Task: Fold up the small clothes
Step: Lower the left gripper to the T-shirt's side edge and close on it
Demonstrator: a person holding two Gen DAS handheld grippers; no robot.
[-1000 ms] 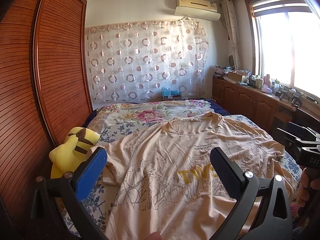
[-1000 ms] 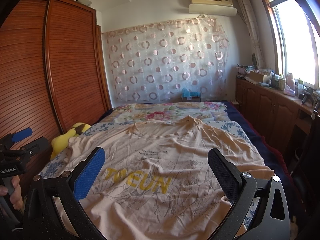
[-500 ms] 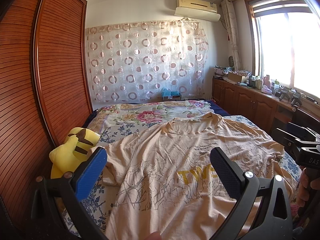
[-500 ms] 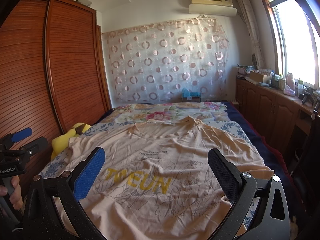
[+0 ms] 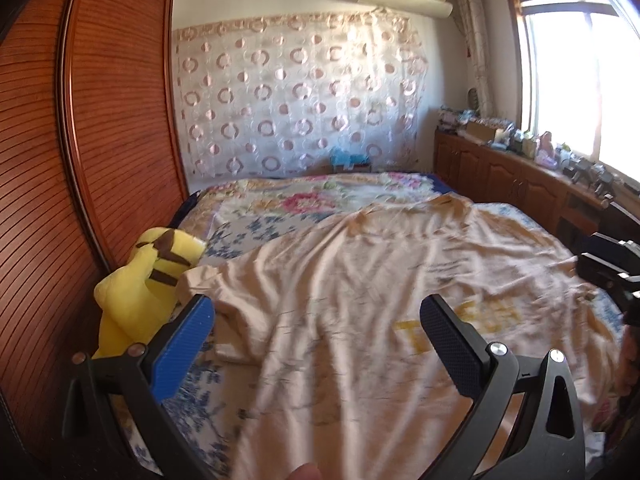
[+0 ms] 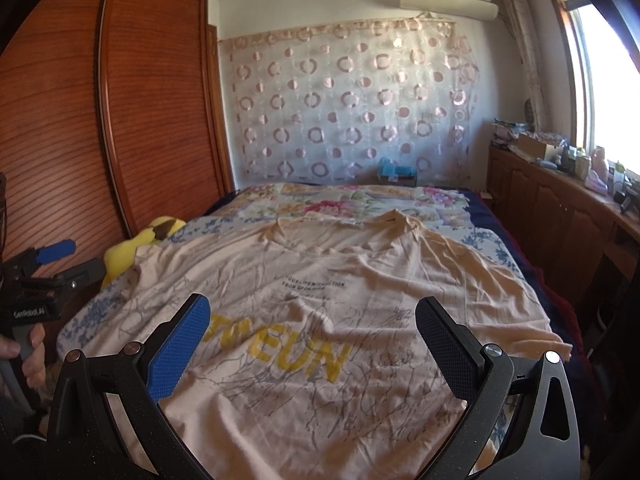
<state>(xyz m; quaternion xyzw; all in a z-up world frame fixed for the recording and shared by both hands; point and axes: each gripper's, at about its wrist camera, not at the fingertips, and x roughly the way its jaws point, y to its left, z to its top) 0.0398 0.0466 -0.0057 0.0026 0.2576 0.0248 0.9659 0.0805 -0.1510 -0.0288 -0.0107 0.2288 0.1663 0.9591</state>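
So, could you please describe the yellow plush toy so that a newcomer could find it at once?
Start at the bed and follow its edge nearest the wooden wardrobe. The plush toy sits there, beside the sleeve of the spread T-shirt; it alone is bright yellow with brown markings.

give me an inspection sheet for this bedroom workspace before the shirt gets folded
Surface: bed with a floral cover.
Job's things: peach T-shirt spread flat, print up, unfolded, wrinkled.
Clutter: yellow plush toy at the shirt's left sleeve.
Grippers: left gripper and right gripper both open, above the shirt, holding nothing.
Cables: nothing seen.
Surroundings: wooden wardrobe, curtain, cluttered cabinet top under the window.
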